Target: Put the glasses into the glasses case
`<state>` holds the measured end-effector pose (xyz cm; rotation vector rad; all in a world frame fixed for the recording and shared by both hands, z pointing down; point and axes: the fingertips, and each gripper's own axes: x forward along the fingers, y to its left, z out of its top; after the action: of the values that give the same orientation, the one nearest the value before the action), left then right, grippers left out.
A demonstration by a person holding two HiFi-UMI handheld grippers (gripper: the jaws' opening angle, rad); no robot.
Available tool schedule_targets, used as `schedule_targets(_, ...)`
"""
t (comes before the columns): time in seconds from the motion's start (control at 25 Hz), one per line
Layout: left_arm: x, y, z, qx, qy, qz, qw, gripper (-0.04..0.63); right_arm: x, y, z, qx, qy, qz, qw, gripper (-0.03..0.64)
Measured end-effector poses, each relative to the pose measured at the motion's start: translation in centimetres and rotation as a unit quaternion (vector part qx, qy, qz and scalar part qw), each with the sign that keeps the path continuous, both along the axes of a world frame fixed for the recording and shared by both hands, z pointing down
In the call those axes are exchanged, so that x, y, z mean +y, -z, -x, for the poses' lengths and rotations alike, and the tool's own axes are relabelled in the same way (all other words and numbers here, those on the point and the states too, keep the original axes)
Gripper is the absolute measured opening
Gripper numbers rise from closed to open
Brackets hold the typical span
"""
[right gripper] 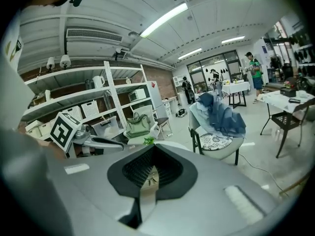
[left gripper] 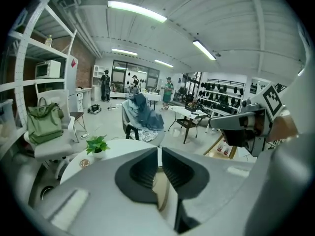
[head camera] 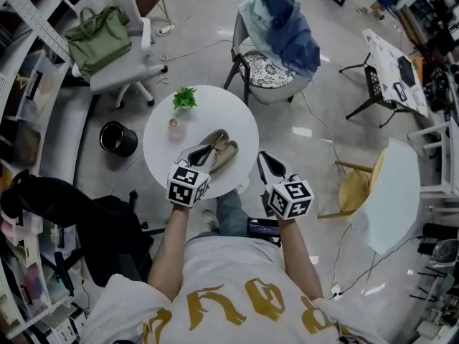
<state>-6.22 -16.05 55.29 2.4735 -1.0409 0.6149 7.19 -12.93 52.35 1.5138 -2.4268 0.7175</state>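
Observation:
An open beige glasses case (head camera: 225,150) lies on the round white table (head camera: 161,145), toward its near edge. I cannot make out the glasses clearly; a thin dark shape shows on the beige lining through the jaw gap in the right gripper view. My left gripper (head camera: 203,152) is shut, its tips over the near left end of the case. The right gripper (head camera: 264,157) is also shut and hangs just off the table's right edge, apart from the case. In the left gripper view the jaws (left gripper: 160,151) meet with beige case showing below them.
A small potted plant (head camera: 185,97) and a little pink jar (head camera: 173,125) stand at the table's far side. A chair draped with blue clothes (head camera: 281,38) lies beyond, a white office chair with a green bag (head camera: 100,41) far left, a black bin (head camera: 117,138) left.

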Motion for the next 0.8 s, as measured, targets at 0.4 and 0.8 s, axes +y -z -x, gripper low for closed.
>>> schedule_targets(0.4,1.7,5.2,3.2,0.084,0.054,-0.031,0.9945,0.002,2.6,3.0,1.3,-0.002,0.004,-0.038,0.999,0.026)
schedule_targets(0.8,4.3,7.1,5.3,0.092,0.063,-0.049,0.9926,0.000,4.5,4.0,4.0,-0.005,0.021,-0.055,0.998,0.026)
